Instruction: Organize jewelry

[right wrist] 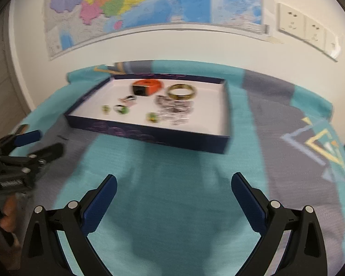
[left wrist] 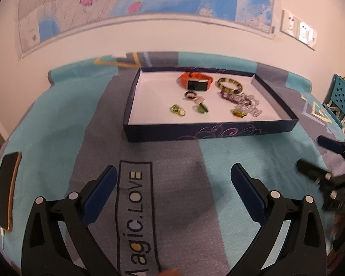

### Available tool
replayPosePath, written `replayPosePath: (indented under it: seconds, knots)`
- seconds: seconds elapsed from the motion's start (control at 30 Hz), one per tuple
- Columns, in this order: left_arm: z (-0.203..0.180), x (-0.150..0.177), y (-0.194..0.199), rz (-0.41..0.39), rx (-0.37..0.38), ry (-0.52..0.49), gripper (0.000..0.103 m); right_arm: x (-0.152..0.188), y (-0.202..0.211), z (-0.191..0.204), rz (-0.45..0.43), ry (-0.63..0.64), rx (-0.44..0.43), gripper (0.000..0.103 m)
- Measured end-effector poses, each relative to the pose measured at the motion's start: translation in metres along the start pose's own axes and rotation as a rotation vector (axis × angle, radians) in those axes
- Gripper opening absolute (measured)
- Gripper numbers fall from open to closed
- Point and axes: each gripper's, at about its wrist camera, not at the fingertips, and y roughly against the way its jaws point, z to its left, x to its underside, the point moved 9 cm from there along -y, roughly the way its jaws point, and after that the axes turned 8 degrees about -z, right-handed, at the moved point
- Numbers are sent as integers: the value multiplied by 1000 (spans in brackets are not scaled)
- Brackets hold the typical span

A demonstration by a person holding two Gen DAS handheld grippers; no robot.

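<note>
Phone [left wrist: 7, 192]: dark, with a gold edge, lying on the cloth at the far left of the left wrist view, well apart from the tray.
Left gripper [left wrist: 173, 177]: jaws spread wide with nothing between them, above the grey strip of the cloth that carries printed lettering; the tray lies ahead of it, farther off and slightly to the right.
Cloth [left wrist: 57, 124]: teal and grey patchwork covering the whole work surface.
Tray [left wrist: 209, 132]: shallow dark blue box with a white floor, resting on the cloth near the far wall; all the jewelry lies inside it.
Green rings [left wrist: 178, 110]: small pieces in the near left part of the tray, close together; blur hides their detail.
Orange watch [left wrist: 195, 81]: at the far middle of the tray, dark face turned toward the cameras.
Gold bangle [left wrist: 230, 85]: just right of the watch, lying flat.
Bead chain [left wrist: 243, 101]: a purple and silver heap near the bangle, on its near side.
Right gripper [right wrist: 173, 184]: fingers wide apart and holding nothing, over a teal patch; the tray lies ahead and a little left, well apart from the fingertips.
Wall: a coloured map [right wrist: 149, 2] hangs above the tray, white sockets [right wrist: 308, 31] to its right.
</note>
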Motion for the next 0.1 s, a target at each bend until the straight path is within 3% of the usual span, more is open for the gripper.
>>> replayPosePath:
  seconds: [0.1]
  knots:
    - [12, 4, -6, 28, -1, 18, 97, 2, -4, -47, 31, -17, 70, 96]
